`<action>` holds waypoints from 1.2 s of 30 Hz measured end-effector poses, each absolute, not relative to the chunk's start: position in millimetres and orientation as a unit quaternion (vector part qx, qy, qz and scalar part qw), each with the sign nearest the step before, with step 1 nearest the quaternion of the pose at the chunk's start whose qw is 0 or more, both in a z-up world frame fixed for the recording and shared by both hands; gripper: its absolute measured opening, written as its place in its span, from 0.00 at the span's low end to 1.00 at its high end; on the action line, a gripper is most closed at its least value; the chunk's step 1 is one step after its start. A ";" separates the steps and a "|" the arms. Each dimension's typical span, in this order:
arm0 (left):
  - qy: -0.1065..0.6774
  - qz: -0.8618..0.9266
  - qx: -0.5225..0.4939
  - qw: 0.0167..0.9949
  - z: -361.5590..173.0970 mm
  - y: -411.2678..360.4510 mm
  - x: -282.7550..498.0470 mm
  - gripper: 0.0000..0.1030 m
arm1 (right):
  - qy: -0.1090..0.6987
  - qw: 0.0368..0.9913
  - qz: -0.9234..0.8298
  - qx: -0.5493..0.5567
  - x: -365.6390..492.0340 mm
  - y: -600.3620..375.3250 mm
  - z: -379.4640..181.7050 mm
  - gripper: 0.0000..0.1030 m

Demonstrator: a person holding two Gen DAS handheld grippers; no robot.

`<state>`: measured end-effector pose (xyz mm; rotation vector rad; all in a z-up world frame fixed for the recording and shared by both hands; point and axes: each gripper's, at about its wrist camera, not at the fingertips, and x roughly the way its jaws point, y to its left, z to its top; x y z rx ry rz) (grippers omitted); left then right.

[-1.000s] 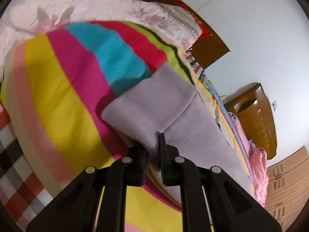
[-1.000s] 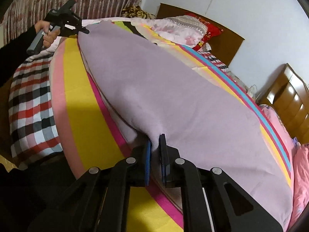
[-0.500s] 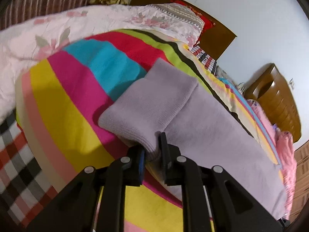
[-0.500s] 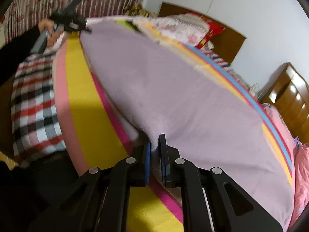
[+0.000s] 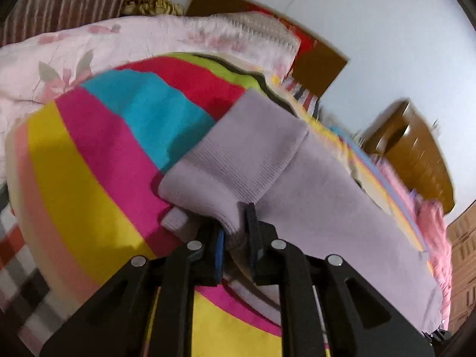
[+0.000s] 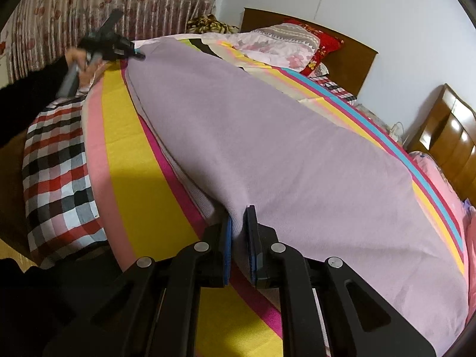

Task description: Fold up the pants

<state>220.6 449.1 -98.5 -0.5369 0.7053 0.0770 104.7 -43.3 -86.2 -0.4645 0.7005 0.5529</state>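
The pants, a soft lilac knit, lie stretched lengthwise across the striped blanket on the bed, near its front edge. The left gripper has its jaws clenched on the near corner of the ribbed band at one end; the right gripper has its jaws clamped on the near edge at the other end. From the right wrist view the left gripper shows far off at the other end of the cloth, held by a hand in a dark sleeve, so the garment is pinched at both ends along one long side. The fabric looks light and limp, with a little stretch; it should drape and sag between the two holds rather than keep any shape, and the fuzzy blanket beneath will probably drag on it, so lifting clear seems better than sliding. The ribbed band is thicker and firmer than the legs, a good place to hold, since thin single layers could slip from a shallow pinch. Both holds appear to take in more than one layer, though how many is hard to tell. A checked sheet hangs below the blanket and a floral quilt lies behind.
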 end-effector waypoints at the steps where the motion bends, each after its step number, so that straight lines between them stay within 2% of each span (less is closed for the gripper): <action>1: 0.340 0.039 -0.263 0.902 -97.1 449.3 220.4 0.15 | 0.336 0.875 0.266 -0.224 105.1 -43.2 -86.0 0.10; 4: 0.347 0.049 -0.267 0.898 -94.2 450.7 226.0 0.19 | 0.341 0.873 0.269 -0.221 106.8 -42.7 -86.0 0.10; 7: 0.355 0.068 -0.252 0.898 -84.5 446.8 223.8 0.22 | 0.353 0.863 0.271 -0.238 106.6 -37.6 -82.4 0.16; 8: 0.356 0.067 -0.249 0.898 -83.5 443.5 223.1 0.22 | 0.357 0.858 0.278 -0.242 105.9 -36.1 -79.3 0.20; 9: 0.359 0.066 -0.245 0.898 -84.6 444.2 222.8 0.22 | 0.360 0.852 0.299 -0.234 106.9 -37.6 -72.1 0.33; 12: 0.355 0.059 -0.247 0.900 -89.7 447.9 220.4 0.22 | 0.356 0.839 0.379 -0.159 121.7 -44.8 -46.2 0.48; 14: 0.346 0.055 -0.266 0.898 -91.2 449.2 216.0 0.22 | 0.335 0.827 0.437 -0.113 155.1 -32.0 -21.1 0.48; 16: 0.337 0.058 -0.284 0.896 -94.1 451.2 212.1 0.22 | 0.311 0.814 0.475 -0.121 193.1 -1.3 -6.5 0.48; 19: 0.334 0.063 -0.292 0.894 -95.9 450.2 209.2 0.22 | 0.307 0.793 0.499 -0.167 269.1 75.1 -5.8 0.44; 21: 0.335 0.066 -0.297 0.892 -96.8 450.3 210.0 0.22 | 0.330 0.773 0.509 -0.187 323.7 133.8 -19.9 0.33; 24: 0.339 0.071 -0.295 0.891 -96.4 449.3 212.8 0.22 | 0.377 0.746 0.515 -0.190 378.4 201.6 -46.4 0.33; 29: 0.335 0.066 -0.300 0.890 -99.6 449.2 210.6 0.22 | 0.386 0.730 0.526 -0.206 394.3 247.9 -67.6 0.28; 32: 0.328 0.060 -0.310 0.890 -103.8 451.5 207.4 0.23 | 0.370 0.743 0.513 -0.216 389.9 243.5 -71.9 0.07; 36: 0.330 0.066 -0.305 0.891 -104.6 449.7 209.8 0.23 | 0.339 0.792 0.465 -0.205 388.9 235.7 -60.5 0.05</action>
